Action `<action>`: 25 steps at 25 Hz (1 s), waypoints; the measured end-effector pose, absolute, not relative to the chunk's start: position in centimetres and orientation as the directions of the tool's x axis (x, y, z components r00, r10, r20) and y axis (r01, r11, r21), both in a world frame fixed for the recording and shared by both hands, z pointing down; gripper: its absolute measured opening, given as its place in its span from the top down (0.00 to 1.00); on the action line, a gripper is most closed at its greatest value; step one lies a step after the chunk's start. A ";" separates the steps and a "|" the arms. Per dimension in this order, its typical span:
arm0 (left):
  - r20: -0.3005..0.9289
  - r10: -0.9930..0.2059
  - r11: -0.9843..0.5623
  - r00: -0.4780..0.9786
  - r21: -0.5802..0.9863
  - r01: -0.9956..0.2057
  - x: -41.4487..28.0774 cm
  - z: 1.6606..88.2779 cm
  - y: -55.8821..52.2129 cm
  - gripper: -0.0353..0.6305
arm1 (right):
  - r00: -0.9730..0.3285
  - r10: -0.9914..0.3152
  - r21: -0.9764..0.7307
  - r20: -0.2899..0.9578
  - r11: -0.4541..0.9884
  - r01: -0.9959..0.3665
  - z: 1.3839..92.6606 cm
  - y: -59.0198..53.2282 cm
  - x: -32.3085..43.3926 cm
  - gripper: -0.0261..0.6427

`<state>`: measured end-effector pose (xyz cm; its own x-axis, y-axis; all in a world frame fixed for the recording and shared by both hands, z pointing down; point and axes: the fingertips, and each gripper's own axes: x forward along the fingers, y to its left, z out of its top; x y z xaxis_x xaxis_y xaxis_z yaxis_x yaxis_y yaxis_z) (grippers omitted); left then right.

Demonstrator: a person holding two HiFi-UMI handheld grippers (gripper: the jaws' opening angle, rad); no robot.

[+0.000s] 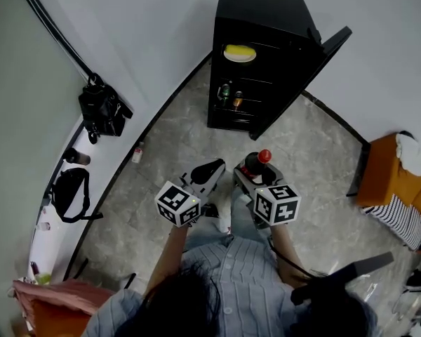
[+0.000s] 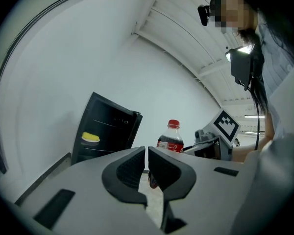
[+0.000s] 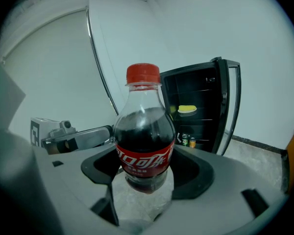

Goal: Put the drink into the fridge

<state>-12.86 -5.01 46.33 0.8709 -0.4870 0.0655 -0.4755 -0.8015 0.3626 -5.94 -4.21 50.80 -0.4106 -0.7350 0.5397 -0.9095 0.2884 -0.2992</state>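
Clamping the bottle [image 3: 144, 141] upright for shelving, the right gripper [image 3: 144, 173] faces the open fridge [image 3: 201, 106]; the left gripper [image 2: 146, 168] stays out of it, jaws together and empty.

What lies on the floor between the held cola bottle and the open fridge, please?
Nothing: bare grey floor separates cola bottle from fridge, per the head view.

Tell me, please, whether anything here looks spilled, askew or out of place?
Nothing stands out. The red-capped dark cola bottle stands upright in the right tool, the small black fridge has its door open, and the grey floor before it shows no spill.
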 end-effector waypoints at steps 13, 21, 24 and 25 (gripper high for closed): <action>0.105 -0.546 -0.754 0.831 0.371 -0.542 -10.7 47.1 -12.9 0.93 | -0.455 -0.695 -0.292 0.557 0.350 -0.890 51.9 -12.0 -3.4 0.51; 0.144 -0.530 -0.746 0.836 0.389 -0.540 -5.8 48.2 -18.8 0.93 | -0.444 -0.685 -0.257 0.578 0.363 -0.896 52.3 -18.1 1.6 0.51; 0.166 -0.519 -0.745 0.838 0.393 -0.539 -4.2 48.7 -20.5 0.93 | -0.448 -0.678 -0.272 0.583 0.357 -0.894 53.0 -20.2 3.0 0.51; 0.172 -0.517 -0.746 0.838 0.390 -0.540 -3.8 48.8 -21.0 0.93 | -0.449 -0.677 -0.275 0.583 0.356 -0.893 53.2 -21.0 3.5 0.51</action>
<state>-3.84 -21.03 48.80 0.8384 -0.5171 0.1720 -0.5401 -0.7460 0.3896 3.48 -21.00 53.17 -0.4492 -0.6768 0.5832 -0.8931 0.3560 -0.2748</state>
